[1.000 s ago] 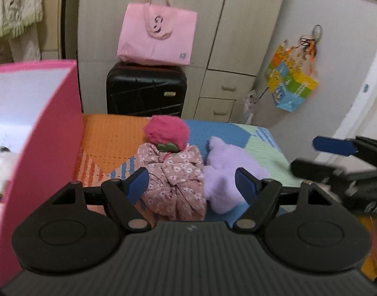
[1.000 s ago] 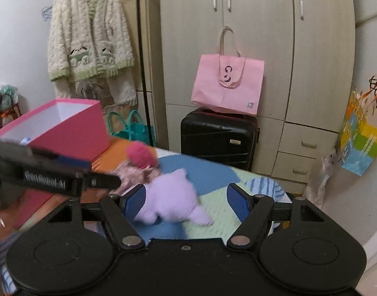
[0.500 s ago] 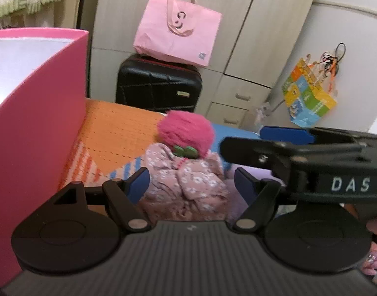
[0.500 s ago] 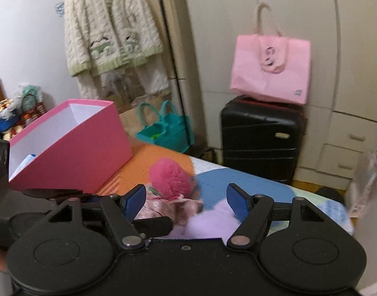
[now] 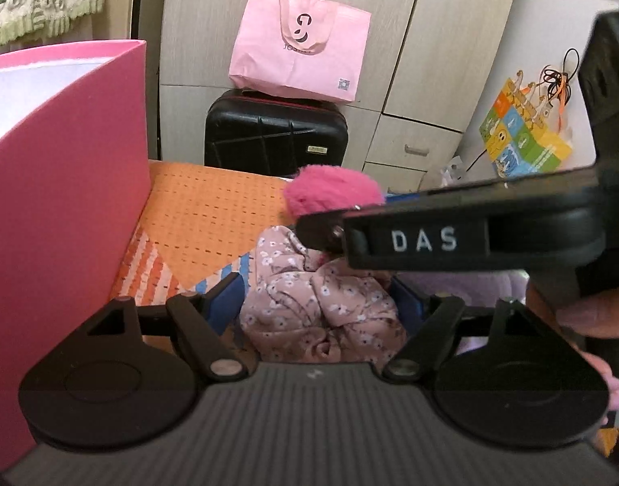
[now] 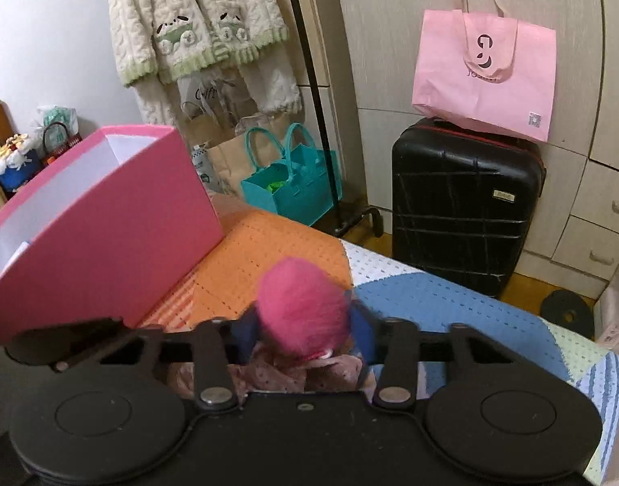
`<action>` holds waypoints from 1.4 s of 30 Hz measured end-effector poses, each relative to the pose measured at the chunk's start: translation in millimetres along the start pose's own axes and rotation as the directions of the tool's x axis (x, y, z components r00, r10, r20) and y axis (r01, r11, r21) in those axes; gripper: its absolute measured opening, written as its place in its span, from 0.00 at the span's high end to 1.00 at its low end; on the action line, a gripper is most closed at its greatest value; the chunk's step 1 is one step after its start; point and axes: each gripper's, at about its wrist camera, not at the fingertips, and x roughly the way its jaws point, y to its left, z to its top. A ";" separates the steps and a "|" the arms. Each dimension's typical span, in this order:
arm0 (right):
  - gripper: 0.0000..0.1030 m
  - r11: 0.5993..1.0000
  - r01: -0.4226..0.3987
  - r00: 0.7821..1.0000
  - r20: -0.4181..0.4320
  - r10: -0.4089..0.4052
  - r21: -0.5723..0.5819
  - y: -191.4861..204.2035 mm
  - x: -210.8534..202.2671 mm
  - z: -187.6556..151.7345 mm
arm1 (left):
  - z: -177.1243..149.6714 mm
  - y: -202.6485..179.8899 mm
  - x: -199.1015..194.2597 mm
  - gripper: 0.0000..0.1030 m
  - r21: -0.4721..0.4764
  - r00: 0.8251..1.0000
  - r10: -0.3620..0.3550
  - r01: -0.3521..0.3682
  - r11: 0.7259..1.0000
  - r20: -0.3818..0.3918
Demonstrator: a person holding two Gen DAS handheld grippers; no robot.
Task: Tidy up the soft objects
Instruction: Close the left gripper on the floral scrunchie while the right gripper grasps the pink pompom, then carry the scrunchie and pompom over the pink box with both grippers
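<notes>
A soft doll lies on the patchwork bed cover (image 5: 208, 210), with a fluffy pink ball (image 6: 301, 312) at the top of its floral pink cloth body (image 5: 317, 303). My right gripper (image 6: 301, 330) is shut on the pink ball (image 5: 329, 190), one blue pad pressing each side. In the left wrist view it crosses from the right as a black bar marked DAS. My left gripper (image 5: 315, 301) straddles the floral cloth; its jaws are opening, the pads beside the fabric. A lilac plush (image 5: 471, 287) lies right of the doll, mostly hidden.
A tall pink box (image 5: 66, 162) with a white inside (image 6: 107, 222) stands close on the left. Past the bed's far edge are a black suitcase (image 6: 463, 202) topped by a pink bag (image 6: 483, 69), a teal bag (image 6: 293, 182) and wardrobe doors. A hand (image 5: 585, 316) shows at right.
My right gripper swung left from above the lilac plush to the pink ball and closed on it. My left gripper sank a little closer to the floral cloth.
</notes>
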 end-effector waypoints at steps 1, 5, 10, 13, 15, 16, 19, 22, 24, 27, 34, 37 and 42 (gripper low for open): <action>0.61 1.000 -0.003 1.000 0.007 0.003 0.007 -0.5 -1.3 -2.4 | 0.7 0.7 -0.1 0.24 -0.008 1.000 -0.002 0.002 1.000 -0.002; 0.63 1.000 0.000 0.999 0.046 -0.001 0.030 -4.1 -12.2 -7.0 | 1.8 0.2 0.6 0.25 -0.002 1.000 0.002 -0.002 1.000 -0.011; 0.63 0.998 0.015 0.994 0.104 -0.022 0.066 -6.9 -29.8 -9.1 | 2.8 -2.5 -4.2 0.67 0.021 1.000 0.021 -0.021 1.000 -0.016; 0.63 0.996 0.014 0.990 0.135 -0.027 0.091 -8.1 -40.3 -11.6 | 3.8 3.5 -7.5 0.78 -0.038 0.999 -0.048 0.047 0.998 -0.027; 0.63 0.995 0.022 0.987 0.154 -0.037 0.101 -7.3 -47.0 -13.6 | 2.6 2.2 -11.8 0.80 -0.022 1.000 -0.028 0.028 0.999 0.002; 0.63 0.994 0.029 0.985 0.164 -0.046 0.103 -5.9 -50.9 -15.2 | 2.3 1.8 -14.9 0.81 -0.018 1.000 -0.023 0.023 1.000 0.015; 0.63 0.993 0.048 0.980 0.188 -0.068 0.109 0.1 -62.1 -21.5 | 1.1 1.5 -24.5 0.81 -0.017 0.998 -0.032 0.033 0.999 0.045; 0.63 0.990 0.051 0.977 0.198 -0.076 0.129 2.7 -71.7 -28.4 | -1.4 0.4 -34.9 0.81 -0.012 0.997 -0.016 0.017 1.000 0.072; 0.63 0.989 0.052 0.977 0.199 -0.079 0.140 5.8 -76.5 -32.7 | -3.3 -0.4 -43.2 0.81 -0.013 0.997 -0.011 0.012 1.000 0.078; 0.63 0.987 0.040 0.975 0.208 -0.073 0.156 11.9 -84.8 -41.5 | -5.4 -0.6 -54.9 0.81 -0.017 0.998 -0.013 0.014 1.000 0.067; 0.63 0.990 0.070 0.981 0.170 -0.091 0.124 36.4 -103.6 -60.8 | -15.8 2.5 -68.9 0.81 -0.026 0.999 -0.054 0.053 0.998 -0.005; 0.62 0.991 0.081 0.981 0.166 -0.098 0.107 46.0 -112.9 -71.9 | -21.3 2.4 -77.0 0.81 -0.025 0.997 -0.076 0.076 0.997 -0.018; 0.62 0.990 0.090 0.980 0.168 -0.108 0.111 54.1 -127.4 -89.0 | -30.3 -1.3 -94.7 0.81 -0.002 0.992 -0.117 0.117 0.993 -0.052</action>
